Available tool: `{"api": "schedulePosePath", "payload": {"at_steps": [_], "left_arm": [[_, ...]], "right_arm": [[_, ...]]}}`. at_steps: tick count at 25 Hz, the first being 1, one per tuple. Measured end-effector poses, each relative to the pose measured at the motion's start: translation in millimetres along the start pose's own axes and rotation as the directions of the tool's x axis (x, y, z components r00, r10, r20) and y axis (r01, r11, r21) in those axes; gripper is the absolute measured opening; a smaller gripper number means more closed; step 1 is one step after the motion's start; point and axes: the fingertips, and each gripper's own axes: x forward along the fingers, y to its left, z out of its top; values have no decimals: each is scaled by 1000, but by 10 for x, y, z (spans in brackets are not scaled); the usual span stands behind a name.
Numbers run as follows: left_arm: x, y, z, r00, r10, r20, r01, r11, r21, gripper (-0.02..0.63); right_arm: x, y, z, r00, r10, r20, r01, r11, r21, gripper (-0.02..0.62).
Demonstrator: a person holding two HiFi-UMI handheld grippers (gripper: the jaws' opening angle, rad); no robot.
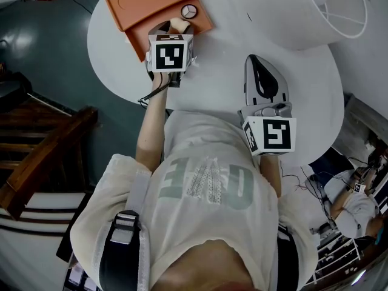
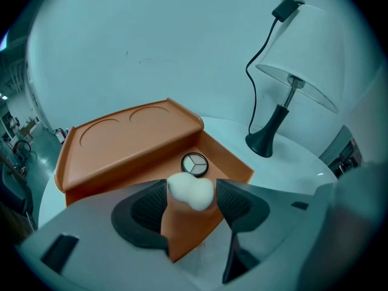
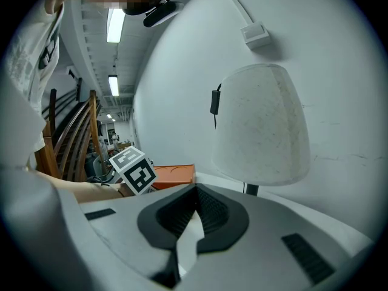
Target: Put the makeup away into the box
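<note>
We hold the makeup sponge [image 2: 191, 191] in the left gripper [image 1: 176, 30], its jaws closed onto it from both sides, with the sponge's wider span running from pad to pad. The sponge hangs over the near corner of the orange box [image 2: 237, 163], which stands open on the white table [image 1: 230, 71] with its lid [image 2: 130, 139] tipped back. In the left gripper view the open tray lies just ahead of and below the jaws, and the round compact [image 2: 195, 163] already rests in it, a little beyond the sponge and not touching it. That is the relation we judge the next move turns on: the sponge sits close to the tray's front rim, so it probably needs to go slightly forward before release to land inside and not on the edge. The right gripper [image 3: 194, 193] has its jaws closed on nothing and waits well apart, near the lamp [image 3: 260, 126], so the left hand is plainly the nearer one.
</note>
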Motion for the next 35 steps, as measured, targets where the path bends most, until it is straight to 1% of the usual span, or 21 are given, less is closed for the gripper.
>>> {"api": "schedulePosePath", "payload": {"at_steps": [4, 7, 10, 12, 13, 14, 15, 16, 17, 19, 21, 22, 23, 25, 29, 35], "left_arm": [[-36, 3, 13, 1000, 3, 17, -3, 1000, 0, 247], [-133, -60, 91, 999, 0, 53, 0, 1000, 14, 247], [-318, -345, 234, 991, -55, 119, 50, 998, 46, 247], [-484, -590, 354, 976, -109, 191, 100, 993, 57, 247], [-599, -694, 432, 960, -137, 246, 127, 990, 56, 242], [-734, -778, 520, 937, -159, 312, 150, 987, 53, 192], [-879, -847, 608, 909, -175, 377, 167, 984, 53, 74], [-1016, -919, 689, 881, -191, 432, 182, 981, 61, 6], [-1139, -1003, 758, 855, -213, 473, 198, 977, 81, 6], [-1350, -1185, 869, 809, -263, 526, 227, 965, 133, 6], [-1528, -1317, 948, 776, -291, 559, 233, 957, 175, 6], [-1599, -1355, 977, 765, -296, 571, 229, 955, 188, 6], [-1653, -1376, 996, 758, -297, 581, 224, 955, 195, 6], [-1722, -1379, 1008, 752, -296, 589, 224, 955, 194, 6], [-1816, -1344, 1006, 742, -294, 603, 246, 955, 163, 6], [-1879, -1344, 973, 741, -297, 602, 244, 955, 170, 6]], "right_arm": [[-17, 10, 23, 1000, -5, 4, 5, 1000, 4, 5], [-39, 5, 39, 1000, -4, 11, 4, 1000, -1, 5], [-77, -23, 49, 1000, -13, 23, 13, 1000, 0, 5], [-108, -32, 78, 999, -21, 37, 21, 1000, 5, 5], [-123, -26, 104, 999, -23, 47, 23, 1000, 11, 5], [-137, -15, 135, 998, -25, 60, 23, 1000, 19, 5], [-152, -7, 169, 997, -26, 76, 25, 999, 26, 5], [-168, -6, 199, 995, -30, 90, 27, 999, 31, 5], [-183, -14, 221, 994, -34, 102, 31, 999, 32, 5], [-205, -50, 243, 992, -42, 116, 39, 999, 25, 5], [-222, -95, 267, 991, -47, 124, 44, 999, 22, 5], [-231, -116, 282, 991, -49, 128, 46, 999, 24, 5], [-238, -134, 296, 990, -52, 133, 49, 998, 26, 5], [-244, -146, 315, 989, -58, 139, 55, 998, 27, 5], [-270, -117, 355, 987, -60, 150, 56, 998, 26, 5], [-325, -84, 372, 983, -70, 171, 67, 997, 26, 5]]}}
